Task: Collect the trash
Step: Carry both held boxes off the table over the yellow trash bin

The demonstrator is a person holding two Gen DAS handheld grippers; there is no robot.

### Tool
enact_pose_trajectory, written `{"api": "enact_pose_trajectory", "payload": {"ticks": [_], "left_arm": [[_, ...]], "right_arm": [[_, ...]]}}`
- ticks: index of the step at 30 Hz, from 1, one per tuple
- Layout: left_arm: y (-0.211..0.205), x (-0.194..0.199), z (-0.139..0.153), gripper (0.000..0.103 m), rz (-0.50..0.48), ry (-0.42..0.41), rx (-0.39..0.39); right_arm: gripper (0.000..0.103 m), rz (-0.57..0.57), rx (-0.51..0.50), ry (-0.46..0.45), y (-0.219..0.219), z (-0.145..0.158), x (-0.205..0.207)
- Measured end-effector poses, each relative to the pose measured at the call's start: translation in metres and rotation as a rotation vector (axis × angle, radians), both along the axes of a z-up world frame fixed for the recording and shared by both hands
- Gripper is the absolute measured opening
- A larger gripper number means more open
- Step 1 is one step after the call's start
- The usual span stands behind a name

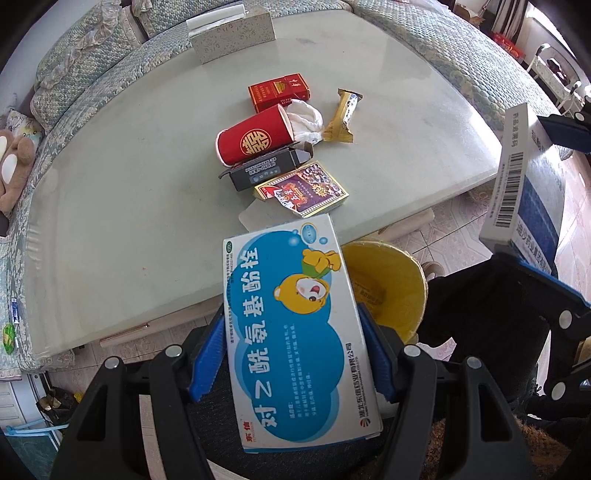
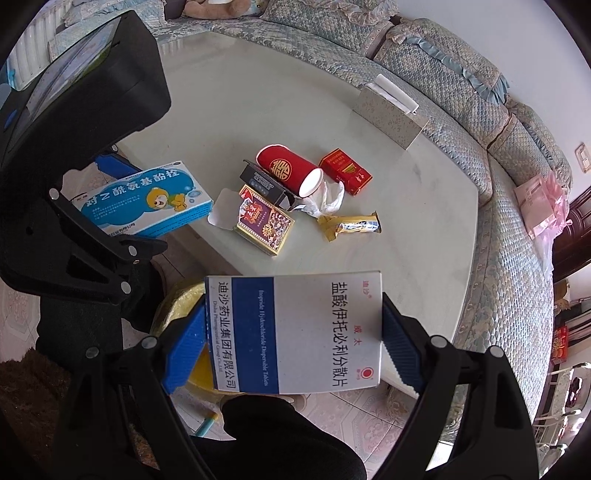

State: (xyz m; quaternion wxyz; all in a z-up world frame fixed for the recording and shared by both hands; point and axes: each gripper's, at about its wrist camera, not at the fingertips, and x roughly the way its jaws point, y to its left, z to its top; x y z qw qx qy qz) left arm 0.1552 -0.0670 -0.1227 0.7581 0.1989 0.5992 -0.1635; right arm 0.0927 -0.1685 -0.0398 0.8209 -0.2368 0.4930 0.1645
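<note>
My left gripper [image 1: 291, 354] is shut on a blue medicine box with a cartoon bear [image 1: 291, 325], held beside a yellow bin [image 1: 391, 291] by the table's near edge. My right gripper [image 2: 291, 339] is shut on a white-and-blue medicine box [image 2: 295, 332], with the yellow bin [image 2: 177, 306] below it to the left. On the table [image 1: 129, 203] lie a red paper cup [image 1: 255, 138], a crumpled tissue [image 1: 304, 122], a red cigarette pack [image 1: 279, 90], a gold snack wrapper [image 1: 341, 118], a dark small box [image 1: 258, 173] and a gold-edged card pack [image 1: 306, 190].
A patterned tissue box [image 1: 232, 33] stands at the table's far edge. A quilted sofa [image 1: 74, 74] wraps around the table. A plush toy [image 1: 14, 166] lies on the sofa at left. Tiled floor [image 1: 443, 240] shows beside the bin.
</note>
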Motion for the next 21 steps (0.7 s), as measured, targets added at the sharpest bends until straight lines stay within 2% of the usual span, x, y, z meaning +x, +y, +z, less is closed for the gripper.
{"api": "enact_pose_trajectory", "payload": {"ticks": [21], "left_arm": [[-0.010,-0.030,-0.056,0.065,-0.050,0.013,-0.019]], "right_arm": [[0.084,-0.018,-0.010,0.046,0.003,-0.044,-0.021]]}}
